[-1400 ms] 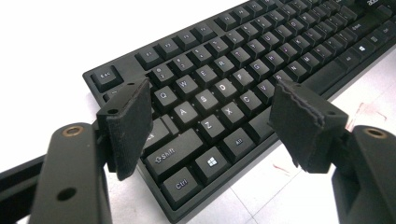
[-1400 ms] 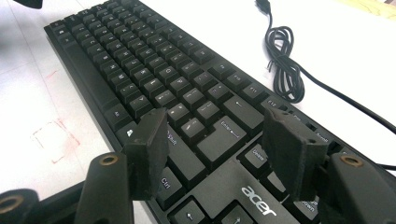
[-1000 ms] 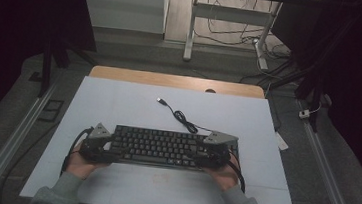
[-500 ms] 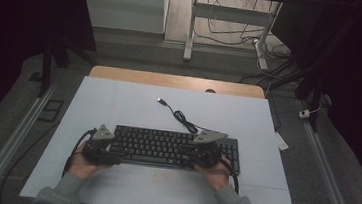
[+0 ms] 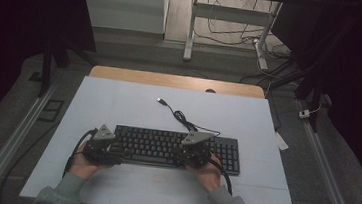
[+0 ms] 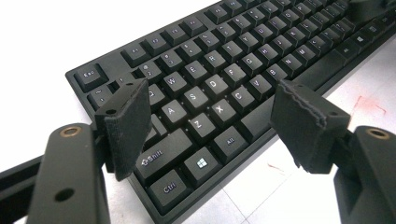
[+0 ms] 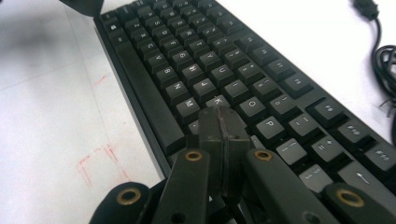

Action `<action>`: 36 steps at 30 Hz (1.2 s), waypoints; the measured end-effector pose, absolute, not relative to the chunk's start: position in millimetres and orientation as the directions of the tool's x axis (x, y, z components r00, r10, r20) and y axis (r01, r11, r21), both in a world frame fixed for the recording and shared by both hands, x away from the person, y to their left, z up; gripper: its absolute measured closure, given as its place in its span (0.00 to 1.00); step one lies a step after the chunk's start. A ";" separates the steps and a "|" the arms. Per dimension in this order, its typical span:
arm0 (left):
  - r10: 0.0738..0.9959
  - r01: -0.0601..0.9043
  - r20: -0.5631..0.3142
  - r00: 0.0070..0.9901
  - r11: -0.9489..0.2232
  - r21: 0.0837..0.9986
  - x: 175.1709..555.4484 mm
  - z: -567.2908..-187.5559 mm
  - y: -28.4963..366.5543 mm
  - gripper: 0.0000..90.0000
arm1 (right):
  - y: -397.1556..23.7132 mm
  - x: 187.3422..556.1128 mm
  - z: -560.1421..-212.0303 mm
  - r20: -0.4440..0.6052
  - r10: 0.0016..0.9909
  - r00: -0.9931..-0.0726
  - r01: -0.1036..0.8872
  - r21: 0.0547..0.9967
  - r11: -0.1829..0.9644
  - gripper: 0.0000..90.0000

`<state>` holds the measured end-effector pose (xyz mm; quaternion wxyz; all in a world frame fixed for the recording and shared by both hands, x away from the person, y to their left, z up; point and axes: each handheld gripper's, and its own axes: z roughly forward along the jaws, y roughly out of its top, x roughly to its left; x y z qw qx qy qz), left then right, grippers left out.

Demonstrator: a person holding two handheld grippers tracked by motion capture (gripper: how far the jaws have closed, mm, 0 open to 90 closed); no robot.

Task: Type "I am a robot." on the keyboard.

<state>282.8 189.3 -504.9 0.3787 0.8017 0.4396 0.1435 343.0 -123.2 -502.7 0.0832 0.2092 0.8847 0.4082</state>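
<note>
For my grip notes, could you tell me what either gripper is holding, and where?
Nothing: the right gripper is shut empty over the keyboard; the left gripper is open.

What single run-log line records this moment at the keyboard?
left gripper: open, jaws over black plastic keyboard left end | right gripper: shut, empty, tips above letter keys | USB cable: loose on table

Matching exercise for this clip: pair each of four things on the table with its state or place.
1. left gripper
2. right gripper
3. keyboard
4. USB plug

a. lies loose on the mat, beyond the keyboard
b. jaws wide apart
c. jaws pressed together, nothing between
d. flat on the mat under both grippers

Pairs: 1-b, 2-c, 3-d, 4-a
</note>
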 end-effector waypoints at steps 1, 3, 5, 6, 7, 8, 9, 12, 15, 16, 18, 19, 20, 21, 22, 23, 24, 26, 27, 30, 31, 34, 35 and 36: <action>0.814 0.597 -0.103 0.571 -0.326 0.733 282.9 -504.9 189.4 0.32 | -121.4 343.4 -504.0 0.024 0.439 -0.898 0.306 0.751 0.585 1.00; 0.815 0.597 -0.103 0.571 -0.325 0.734 283.1 -505.0 189.6 0.32 | -119.3 343.9 -505.8 0.018 0.440 -0.898 0.306 0.744 0.594 1.00; 0.814 0.596 -0.103 0.572 -0.326 0.734 283.1 -504.9 189.6 0.32 | -117.4 344.6 -507.9 0.019 0.441 -0.897 0.308 0.742 0.595 1.00; 0.814 0.596 -0.102 0.572 -0.327 0.733 283.1 -504.9 189.6 0.32 | -116.7 345.2 -509.1 0.019 0.442 -0.897 0.310 0.741 0.596 1.00; 0.814 0.596 -0.102 0.572 -0.327 0.733 283.1 -504.9 189.6 0.32 | -116.2 345.6 -509.9 0.018 0.446 -0.895 0.313 0.737 0.599 1.00; 0.813 0.596 -0.102 0.573 -0.327 0.733 283.1 -504.9 189.7 0.32 | -115.9 346.1 -510.8 0.015 0.447 -0.894 0.314 0.733 0.604 1.00; 0.814 0.596 -0.102 0.572 -0.327 0.734 283.0 -504.8 189.8 0.32 | -115.6 346.4 -511.6 0.012 0.450 -0.893 0.316 0.728 0.608 1.00; 0.814 0.596 -0.102 0.571 -0.326 0.734 283.0 -504.7 190.2 0.32 | -115.5 347.2 -513.2 0.009 0.452 -0.892 0.317 0.726 0.610 1.00; 0.814 0.596 -0.103 0.572 -0.327 0.734 283.1 -504.8 190.0 0.32 | -115.5 347.5 -513.5 0.006 0.454 -0.891 0.317 0.725 0.612 1.00; 0.813 0.596 -0.103 0.573 -0.327 0.733 283.0 -504.9 189.8 0.32 | -115.5 347.7 -513.9 0.009 0.455 -0.890 0.320 0.724 0.611 1.00; 0.813 0.596 -0.101 0.574 -0.330 0.732 283.1 -505.0 189.6 0.32 | -115.1 348.2 -515.8 0.010 0.455 -0.891 0.324 0.716 0.618 1.00; 0.813 0.596 -0.101 0.574 -0.330 0.732 283.1 -505.0 189.6 0.32 | -115.2 348.5 -516.2 0.019 0.457 -0.889 0.329 0.720 0.611 1.00; 0.813 0.595 -0.101 0.574 -0.329 0.733 283.0 -505.0 189.6 0.32 | -115.0 348.5 -516.0 0.021 0.458 -0.889 0.331 0.720 0.609 1.00; 0.812 0.594 -0.099 0.575 -0.331 0.733 283.2 -505.0 189.8 0.32 | -115.0 348.1 -515.2 0.015 0.456 -0.890 0.327 0.719 0.613 1.00; 0.813 0.594 -0.100 0.574 -0.330 0.734 283.1 -504.9 189.9 0.32 | -115.0 347.8 -514.9 0.012 0.455 -0.891 0.323 0.721 0.613 1.00; 0.813 0.594 -0.100 0.573 -0.329 0.734 283.1 -504.9 190.1 0.32 | -115.5 347.5 -513.8 0.011 0.455 -0.891 0.318 0.729 0.606 1.00; 0.813 0.594 -0.099 0.573 -0.329 0.734 283.0 -504.7 190.2 0.32 | -116.5 347.4 -512.2 0.020 0.454 -0.891 0.320 0.737 0.595 1.00; 0.813 0.591 -0.098 0.574 -0.329 0.736 282.7 -504.3 190.8 0.32 | -119.2 346.9 -508.4 0.015 0.457 -0.890 0.312 0.751 0.582 0.99; 0.814 0.591 -0.097 0.573 -0.329 0.737 282.7 -504.0 191.1 0.32 | -121.1 346.8 -506.3 0.017 0.457 -0.889 0.308 0.761 0.571 0.95; 0.814 0.592 -0.099 0.572 -0.326 0.737 282.7 -503.8 191.5 0.32 | -128.6 346.4 -500.9 0.010 0.482 -0.876 0.308 0.780 0.545 0.81; 0.814 0.591 -0.096 0.573 -0.329 0.737 282.9 -503.9 191.6 0.32 | -131.4 346.2 -499.6 0.008 0.489 -0.872 0.310 0.783 0.540 0.76; 0.814 0.588 -0.094 0.574 -0.329 0.738 282.7 -504.0 191.3 0.32 | -140.2 345.7 -497.6 0.000 0.501 -0.865 0.306 0.792 0.529 0.67; 0.813 0.588 -0.093 0.575 -0.331 0.738 282.6 -503.9 191.4 0.32 | -142.3 345.3 -497.1 -0.002 0.506 -0.863 0.308 0.791 0.529 0.65; 0.813 0.586 -0.091 0.575 -0.333 0.739 282.5 -503.9 191.3 0.32 | -144.9 345.2 -497.0 -0.004 0.509 -0.861 0.308 0.793 0.526 0.63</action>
